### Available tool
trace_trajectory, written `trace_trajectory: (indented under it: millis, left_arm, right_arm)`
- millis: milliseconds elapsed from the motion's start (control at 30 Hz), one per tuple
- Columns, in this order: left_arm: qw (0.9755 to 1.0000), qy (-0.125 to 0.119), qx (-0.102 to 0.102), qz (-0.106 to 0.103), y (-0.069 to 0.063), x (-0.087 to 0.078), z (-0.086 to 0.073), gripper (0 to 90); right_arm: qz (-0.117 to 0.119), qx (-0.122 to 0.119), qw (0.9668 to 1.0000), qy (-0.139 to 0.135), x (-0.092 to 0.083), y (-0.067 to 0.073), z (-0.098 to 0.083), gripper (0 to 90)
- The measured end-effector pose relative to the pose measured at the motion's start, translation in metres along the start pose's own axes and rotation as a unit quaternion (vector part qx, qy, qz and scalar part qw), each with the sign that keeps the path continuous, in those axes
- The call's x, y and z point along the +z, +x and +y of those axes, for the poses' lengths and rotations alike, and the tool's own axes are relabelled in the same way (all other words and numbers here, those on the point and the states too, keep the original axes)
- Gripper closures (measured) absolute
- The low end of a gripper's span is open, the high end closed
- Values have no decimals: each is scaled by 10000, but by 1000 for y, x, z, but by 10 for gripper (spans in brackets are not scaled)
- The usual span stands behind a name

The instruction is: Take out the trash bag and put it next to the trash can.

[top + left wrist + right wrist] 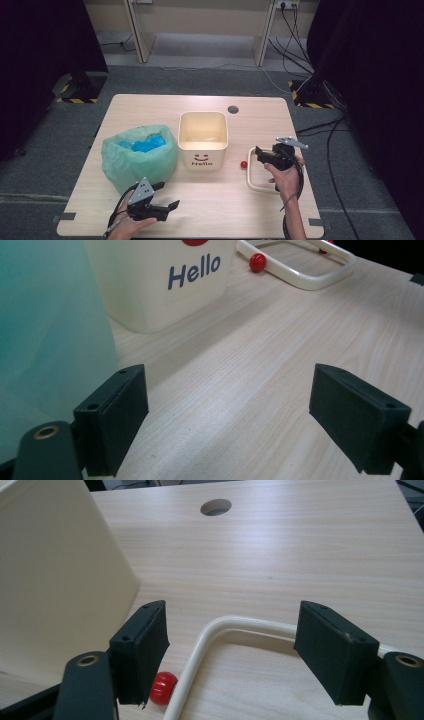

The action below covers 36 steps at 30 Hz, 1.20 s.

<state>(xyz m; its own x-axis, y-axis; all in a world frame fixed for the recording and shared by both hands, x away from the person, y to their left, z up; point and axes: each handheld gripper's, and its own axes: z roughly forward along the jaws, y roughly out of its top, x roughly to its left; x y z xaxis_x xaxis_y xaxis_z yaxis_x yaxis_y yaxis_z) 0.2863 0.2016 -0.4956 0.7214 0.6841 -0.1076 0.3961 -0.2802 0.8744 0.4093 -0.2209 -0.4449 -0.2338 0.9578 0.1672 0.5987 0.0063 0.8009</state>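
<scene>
**Right tongs lowered over the cream frame, left tongs waiting by the bag**

The right tongs [257, 152] hang spread wide just above the near corner of the cream frame [252, 176], a rounded rectangular loop lying flat on the surface [215, 210] to the right of the cream bin [202, 139]. Nothing is pinched: the rounded bar [235, 625] runs between the two pads without touching either, which looks like lining up for a grab on that corner. A small red ball [243, 164] sits just beside the frame, between it and the bin; from where I stand it may be a knob belonging to the frame, though I can't be sure.

The left tongs [172, 206] are also spread and empty, held low over bare wood right next to the green bag [135, 157], which stands open with blue stuff inside. That hand seems parked out of the way.
</scene>
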Motion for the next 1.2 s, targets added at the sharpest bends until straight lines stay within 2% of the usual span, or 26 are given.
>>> trace_trajectory:
  millis: [233, 433, 633, 833, 1000, 1200]
  left_arm:
    - [9999, 51, 99, 125, 2, 0, -2, 153]
    - [9997, 160, 136, 111, 3, 3, -4, 153]
    - [9993, 308, 93, 183, 7, 5, -6, 153]
    - [9984, 534, 90, 157, 7, 9, -9, 154]
    - [9966, 794, 105, 175, 7, 12, -12, 154]
    - [9952, 943, 143, 217, 6, 14, -14, 155]
  right_arm:
    - [-124, 8, 9999, 83, 0, -11, -10, 294]
    - [-197, 183, 9995, 141, 0, -23, -17, 284]
    - [-235, 251, 9993, 126, -2, -31, -19, 280]
    - [-307, 351, 9988, 177, -4, -40, -23, 281]
    - [-388, 404, 9982, 208, -5, -47, -26, 285]
    - [-597, 455, 9969, 235, -7, -57, -29, 290]
